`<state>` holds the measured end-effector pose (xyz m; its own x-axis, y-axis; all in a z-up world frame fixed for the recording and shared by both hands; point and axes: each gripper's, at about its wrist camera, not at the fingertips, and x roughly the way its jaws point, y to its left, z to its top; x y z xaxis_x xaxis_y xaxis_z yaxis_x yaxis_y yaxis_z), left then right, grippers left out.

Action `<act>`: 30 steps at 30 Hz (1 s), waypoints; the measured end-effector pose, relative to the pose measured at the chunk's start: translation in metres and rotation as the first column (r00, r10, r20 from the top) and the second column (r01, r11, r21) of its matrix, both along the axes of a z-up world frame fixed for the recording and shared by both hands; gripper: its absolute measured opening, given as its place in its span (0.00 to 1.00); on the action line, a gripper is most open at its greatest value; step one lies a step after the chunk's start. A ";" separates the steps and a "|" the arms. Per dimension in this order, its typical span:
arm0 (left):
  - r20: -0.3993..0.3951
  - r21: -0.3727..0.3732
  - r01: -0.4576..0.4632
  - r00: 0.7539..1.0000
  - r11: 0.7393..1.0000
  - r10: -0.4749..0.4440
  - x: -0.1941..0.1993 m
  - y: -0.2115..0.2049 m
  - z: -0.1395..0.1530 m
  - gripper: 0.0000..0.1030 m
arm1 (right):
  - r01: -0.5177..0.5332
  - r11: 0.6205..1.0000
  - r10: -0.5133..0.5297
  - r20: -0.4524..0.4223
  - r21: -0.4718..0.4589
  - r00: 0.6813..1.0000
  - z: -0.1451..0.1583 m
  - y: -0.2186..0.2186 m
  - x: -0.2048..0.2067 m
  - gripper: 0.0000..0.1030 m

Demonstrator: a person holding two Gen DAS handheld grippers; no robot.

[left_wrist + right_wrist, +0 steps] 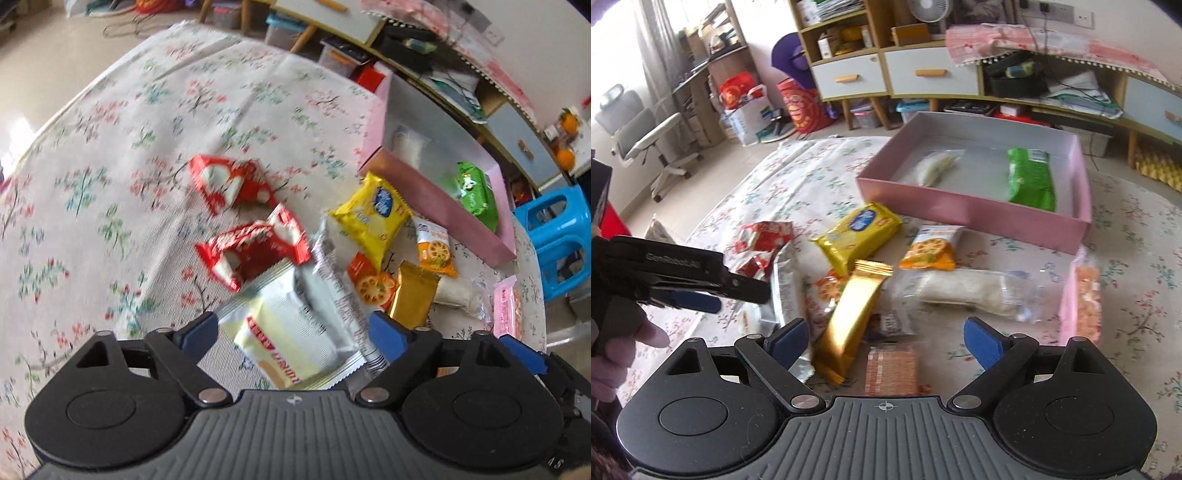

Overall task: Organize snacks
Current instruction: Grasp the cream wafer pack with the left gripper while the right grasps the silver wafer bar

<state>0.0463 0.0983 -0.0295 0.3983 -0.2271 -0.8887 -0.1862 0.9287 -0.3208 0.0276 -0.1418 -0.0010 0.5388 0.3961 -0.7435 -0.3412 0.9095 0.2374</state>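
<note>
The left gripper [291,334] has its jaws spread around a white packet [291,328], which lies between them apparently ungripped, probably lined up for a lift into the pink box [975,214]. The right gripper [884,341] is spread too, empty, above the gold packet [849,314] in the snack pile. The box sits just beyond the pile, holding only a green bag [1030,177] and a pale roll [938,166], so there is room inside; its near wall must be cleared.
</note>
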 end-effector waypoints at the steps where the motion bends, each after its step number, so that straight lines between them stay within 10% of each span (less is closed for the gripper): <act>1: -0.007 -0.008 -0.010 1.000 1.000 0.010 -0.001 0.002 -0.002 0.78 | -0.007 1.000 0.007 0.001 0.002 1.000 0.000 0.003 0.000 0.90; 13: -0.037 0.038 -0.011 0.999 0.999 0.012 -0.010 0.014 -0.009 0.40 | -0.091 0.995 0.092 0.028 -0.033 0.995 -0.010 0.034 -0.006 0.90; 24: 0.004 0.136 0.000 1.000 0.991 -0.001 -0.018 0.029 -0.005 0.41 | -0.194 0.975 0.209 0.141 -0.112 0.968 -0.021 0.062 -0.019 0.85; 30: 0.014 0.091 -0.003 1.000 0.996 0.002 -0.018 0.026 -0.001 0.54 | -0.259 0.957 0.276 0.136 -0.129 0.952 -0.028 0.080 -0.021 0.50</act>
